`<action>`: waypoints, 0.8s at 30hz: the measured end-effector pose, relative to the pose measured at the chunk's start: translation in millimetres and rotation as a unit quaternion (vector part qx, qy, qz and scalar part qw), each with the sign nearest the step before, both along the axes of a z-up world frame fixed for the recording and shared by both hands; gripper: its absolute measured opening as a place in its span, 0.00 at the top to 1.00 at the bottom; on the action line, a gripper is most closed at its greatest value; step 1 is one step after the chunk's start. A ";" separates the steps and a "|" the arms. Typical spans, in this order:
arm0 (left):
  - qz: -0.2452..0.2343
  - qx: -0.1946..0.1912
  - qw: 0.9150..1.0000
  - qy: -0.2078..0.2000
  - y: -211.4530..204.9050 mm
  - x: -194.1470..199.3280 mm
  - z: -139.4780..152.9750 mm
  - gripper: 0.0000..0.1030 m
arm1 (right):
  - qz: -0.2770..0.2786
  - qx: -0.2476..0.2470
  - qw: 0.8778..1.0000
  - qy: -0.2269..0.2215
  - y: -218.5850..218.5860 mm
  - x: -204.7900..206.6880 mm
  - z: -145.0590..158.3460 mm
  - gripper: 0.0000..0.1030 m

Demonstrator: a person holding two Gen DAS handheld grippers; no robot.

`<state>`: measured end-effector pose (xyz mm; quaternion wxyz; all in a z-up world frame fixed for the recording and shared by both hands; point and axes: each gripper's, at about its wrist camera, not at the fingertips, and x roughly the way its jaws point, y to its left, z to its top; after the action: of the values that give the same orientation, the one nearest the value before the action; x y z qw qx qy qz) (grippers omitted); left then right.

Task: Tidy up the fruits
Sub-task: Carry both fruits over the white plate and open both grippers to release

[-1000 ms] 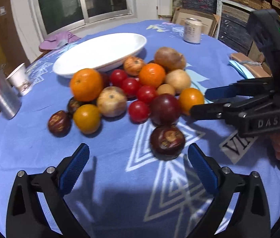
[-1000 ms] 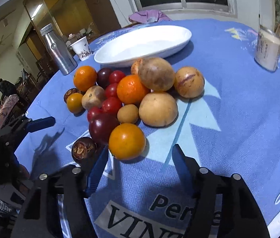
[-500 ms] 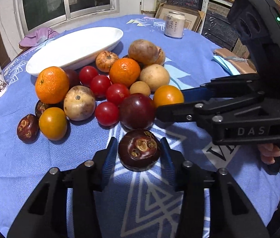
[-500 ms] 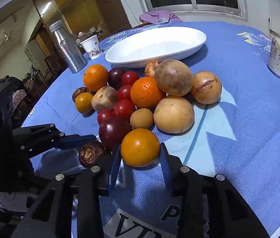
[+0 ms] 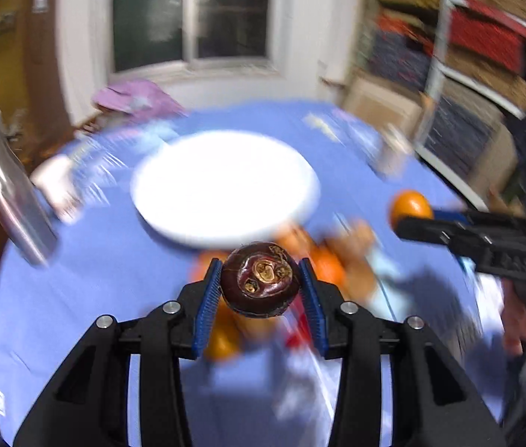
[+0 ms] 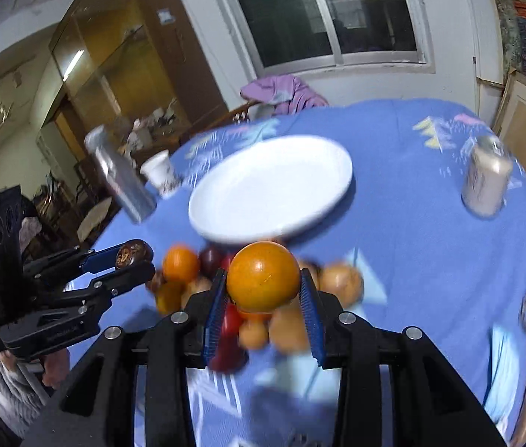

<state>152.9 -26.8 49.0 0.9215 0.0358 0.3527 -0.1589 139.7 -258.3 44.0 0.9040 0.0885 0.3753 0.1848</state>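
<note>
Fruits are held one in each gripper, clear above the table. The left gripper is clenched on a dark purple fruit, its blue pads pressing both flanks; the fruit's brown, scarred end faces the camera. The right gripper is clenched on an orange, smooth and glossy, with blue pads against its sides. Both tools point downward at a slant toward the table, and in each view the other gripper shows at the frame's edge with its fruit between its tips, held by a hand at the far right of the left view.

Compared with one second earlier, both grippers stood open low over the tablecloth, the purple fruit and the orange lying at the near edge of the pile; half a second ago the pads had closed round them on the cloth. Now both fruits are raised, and the scene behind is streaked with motion blur.

Remaining fruit, oranges, red tomatoes and brown-skinned pieces, lies heaped on the blue tablecloth below the grippers, just in front of an empty-looking white plate. A metal flask and a paper cup stand to the plate's left, a can well to its right. A lilac cloth lies near the window.
</note>
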 end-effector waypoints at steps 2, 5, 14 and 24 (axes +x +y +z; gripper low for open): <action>0.024 -0.005 1.000 -0.002 1.6 31.7 7.3 0.60 | -0.005 0.003 1.000 0.004 11.5 33.4 7.8 0.62; 0.060 -0.007 0.998 0.018 2.1 80.5 -4.1 0.60 | -0.016 -0.003 0.999 0.030 31.9 81.2 -6.1 0.62; 0.080 -0.004 0.991 0.104 19.4 135.9 -74.8 0.59 | -0.025 -0.055 0.996 0.061 59.2 139.9 -52.2 0.61; 0.092 -0.017 0.992 0.081 31.3 118.3 -51.6 0.27 | -0.033 -0.005 0.999 0.035 37.7 119.4 -24.2 0.45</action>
<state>271.2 4.5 -2.6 0.9012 -0.0251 0.4249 -0.0815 259.1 -220.6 19.7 0.8965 0.1029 0.4042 0.1495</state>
